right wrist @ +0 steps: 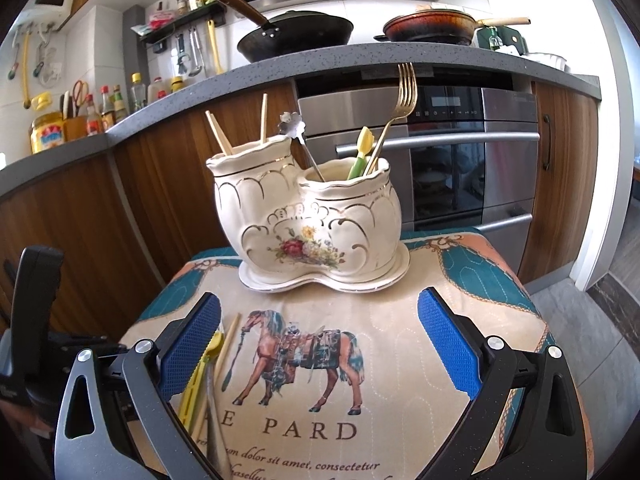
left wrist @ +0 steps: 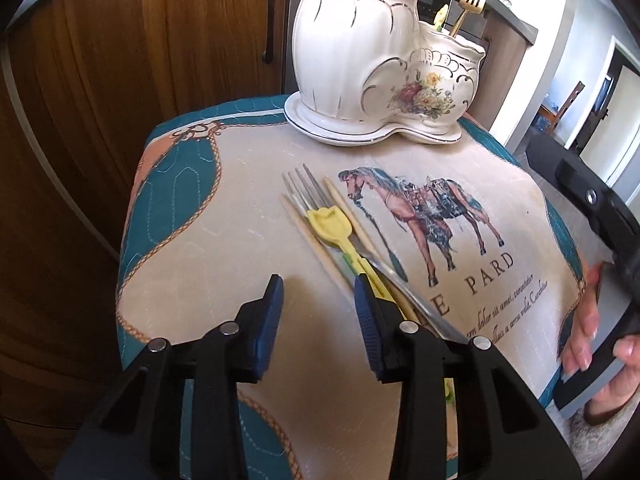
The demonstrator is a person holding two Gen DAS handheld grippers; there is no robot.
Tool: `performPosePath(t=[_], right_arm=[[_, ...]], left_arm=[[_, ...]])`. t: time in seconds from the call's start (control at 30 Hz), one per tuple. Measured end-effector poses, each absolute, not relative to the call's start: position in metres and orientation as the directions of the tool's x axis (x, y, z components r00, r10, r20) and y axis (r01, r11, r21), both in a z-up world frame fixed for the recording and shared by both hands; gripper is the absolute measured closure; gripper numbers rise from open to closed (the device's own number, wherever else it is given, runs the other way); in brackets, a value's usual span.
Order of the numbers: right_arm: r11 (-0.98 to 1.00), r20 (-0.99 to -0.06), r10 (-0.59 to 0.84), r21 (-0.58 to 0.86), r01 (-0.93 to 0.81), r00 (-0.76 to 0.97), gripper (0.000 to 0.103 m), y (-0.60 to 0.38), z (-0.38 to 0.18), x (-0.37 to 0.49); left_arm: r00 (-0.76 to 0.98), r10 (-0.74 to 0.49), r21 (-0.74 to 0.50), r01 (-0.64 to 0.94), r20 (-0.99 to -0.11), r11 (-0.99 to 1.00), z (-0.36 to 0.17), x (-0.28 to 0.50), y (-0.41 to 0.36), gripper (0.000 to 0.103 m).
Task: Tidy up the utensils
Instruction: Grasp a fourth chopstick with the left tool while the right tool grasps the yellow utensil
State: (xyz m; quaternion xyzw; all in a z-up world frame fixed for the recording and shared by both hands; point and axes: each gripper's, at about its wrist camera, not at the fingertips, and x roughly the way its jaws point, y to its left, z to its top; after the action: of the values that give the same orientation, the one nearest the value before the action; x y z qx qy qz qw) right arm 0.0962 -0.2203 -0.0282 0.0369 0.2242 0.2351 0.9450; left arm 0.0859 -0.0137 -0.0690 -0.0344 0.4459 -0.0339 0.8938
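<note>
A white two-pot ceramic holder (right wrist: 308, 224) stands at the far end of a horse-print mat (right wrist: 360, 412); it also shows in the left wrist view (left wrist: 360, 64). Its left pot holds chopsticks (right wrist: 218, 132); its right pot holds a gold fork (right wrist: 404, 92), a yellow spoon (right wrist: 366, 142) and a flower-ended spoon (right wrist: 294, 126). On the mat lie a silver fork (left wrist: 304, 188), a yellow spoon (left wrist: 332, 224) and chopsticks (left wrist: 344, 208). My left gripper (left wrist: 318, 292) is open, just left of these handles. My right gripper (right wrist: 318, 344) is open and empty above the mat.
The mat covers a small table (left wrist: 168, 208) in front of wooden cabinets (left wrist: 120, 60) and an oven (right wrist: 460, 152). Pans (right wrist: 296, 34) sit on the counter above. The hand on the right gripper (left wrist: 584, 320) shows at the table's right edge.
</note>
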Motion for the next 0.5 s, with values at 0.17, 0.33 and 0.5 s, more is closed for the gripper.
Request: performPosePath(t=[0.17,0.33,0.5], right_arm=[[0.885,-0.403,0.465,0.179,-0.430,0.788,0.005,-0.222,-0.027,0.097],[0.882,-0.415,0.468,0.170,-0.439,0.780,0.005,-0.220,-0.027,0.096],[0.868,-0.460,0.487,0.165,-0.467,0.742,0.005,-0.212,-0.027,0.093]], left_arm=[[0.588,-0.056,-0.040,0.041,-0.807,0.998,-0.070,0.094,-0.022,0.066],[0.559,-0.080,-0.015,0.120,-0.825,0.993,-0.068,0.094,-0.019,0.077],[0.564,-0.063,0.025,0.147,-0.823,0.989,-0.065,0.091,-0.010,0.094]])
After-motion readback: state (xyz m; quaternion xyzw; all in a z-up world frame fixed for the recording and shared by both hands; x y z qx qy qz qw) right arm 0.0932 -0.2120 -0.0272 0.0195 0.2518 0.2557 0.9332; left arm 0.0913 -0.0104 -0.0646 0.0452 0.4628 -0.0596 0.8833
